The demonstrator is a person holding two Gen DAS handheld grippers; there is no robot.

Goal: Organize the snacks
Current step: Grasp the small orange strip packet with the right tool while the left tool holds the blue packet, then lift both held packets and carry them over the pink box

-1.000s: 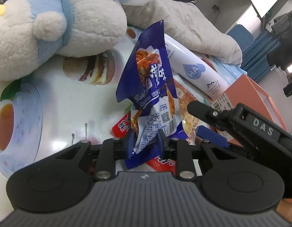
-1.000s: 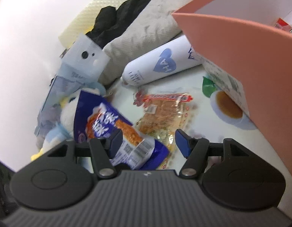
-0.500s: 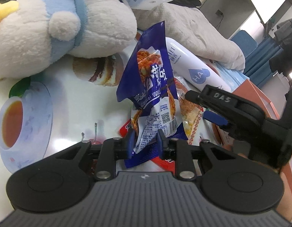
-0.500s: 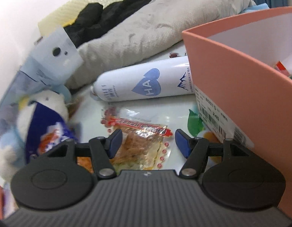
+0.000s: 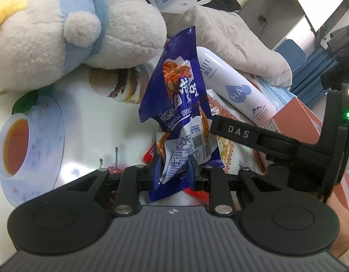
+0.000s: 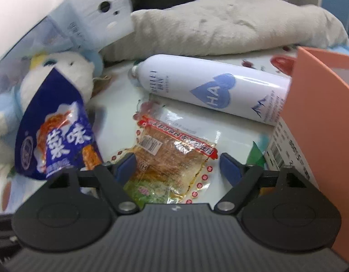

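My left gripper [image 5: 173, 170] is shut on the lower end of a blue snack bag [image 5: 181, 104], which stands up above the printed tablecloth. The same blue bag [image 6: 56, 131] shows at the left of the right wrist view. A clear packet of brown snack with red edging [image 6: 172, 156] lies flat on the cloth between the fingers of my right gripper [image 6: 177, 165]. Its jaws are opening and the pads stand clear of the packet. In the left wrist view the right gripper's black finger [image 5: 237, 133] reaches in from the right over that packet [image 5: 228, 149]. A red packet [image 5: 151, 153] peeks out under the blue bag.
An orange box [image 6: 321, 117] stands at the right, close to the right gripper. A white spray bottle [image 6: 208, 90] lies behind the packet. A white and blue plush toy [image 5: 72, 36] sits at the back left, and a grey cushion [image 6: 219, 27] lies behind the bottle.
The right gripper rolled upright and moved leftwards, away from the orange box, so the clear packet now lies between its fingers. The left gripper kept its hold on the blue bag.
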